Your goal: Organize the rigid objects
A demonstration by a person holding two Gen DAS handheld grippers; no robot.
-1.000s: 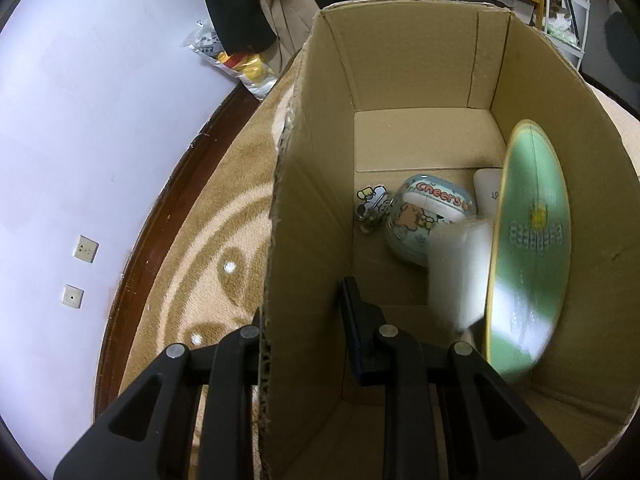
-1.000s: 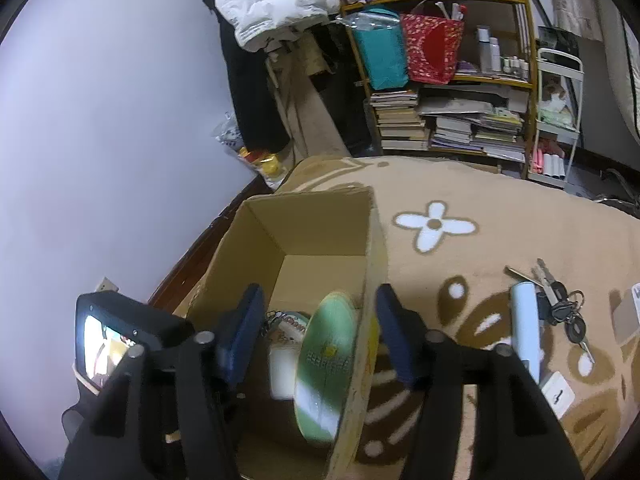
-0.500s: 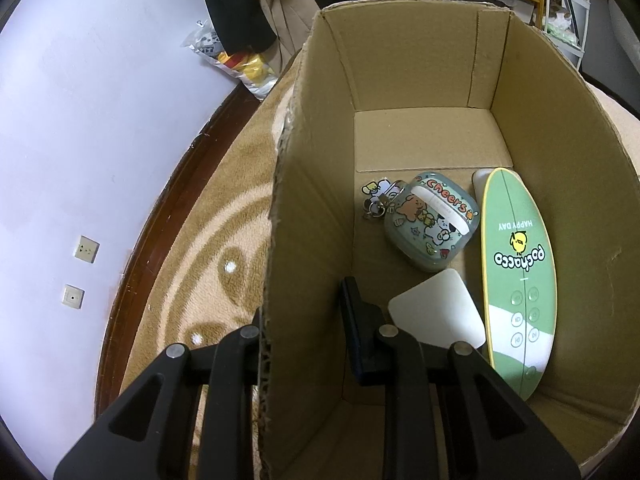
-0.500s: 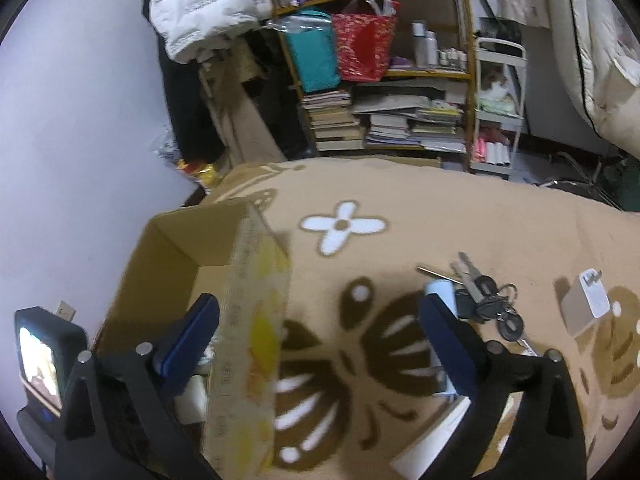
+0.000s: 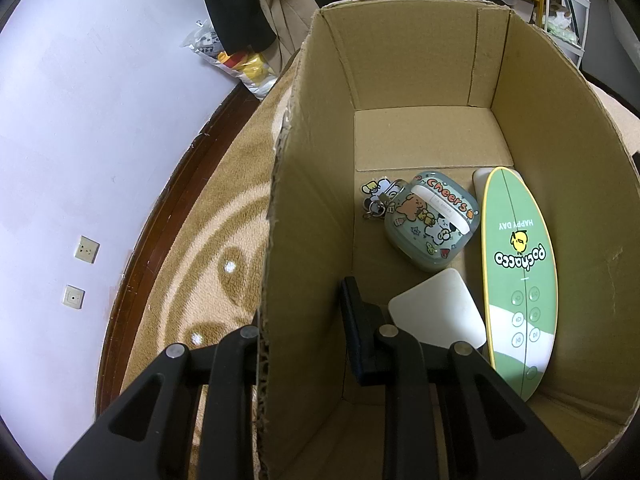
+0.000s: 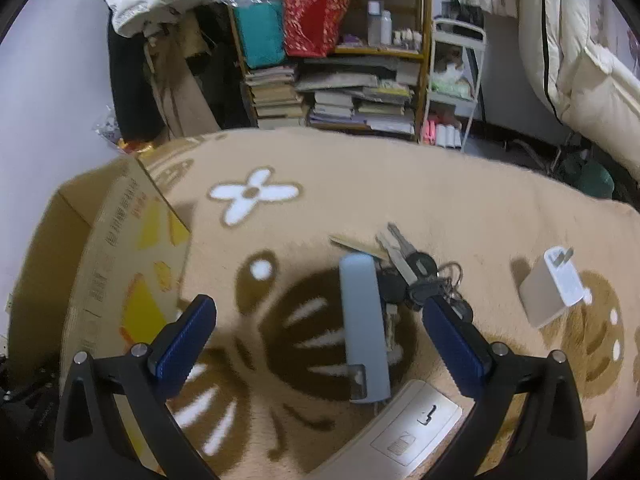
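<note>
My left gripper [image 5: 304, 320] is shut on the left wall of the open cardboard box [image 5: 308, 208], one finger inside and one outside. In the box lie a green oval "Pochacco" board [image 5: 520, 280], a "Cheers" earbud case [image 5: 432, 224] with a keyring charm [image 5: 378, 196], and a white square pad [image 5: 438, 312]. My right gripper [image 6: 318, 316] hangs open and empty over the carpet, to the right of the cardboard box [image 6: 120, 264]. A light blue bar [image 6: 364, 328] lies between its fingers, and a bunch of keys [image 6: 416, 276] sits near the right fingertip.
A white plug charger [image 6: 554, 288] lies on the carpet at the right. A beige flat card [image 6: 404, 432] lies under the blue bar's near end. A bookshelf [image 6: 340, 80] and a white trolley [image 6: 452, 80] stand at the back. The wall [image 5: 100, 120] runs along the box's left side.
The green board and the white pad have dropped and now rest in the box. My right gripper swung right from above the box to over the blue bar and opened wider. My left gripper stayed put.
</note>
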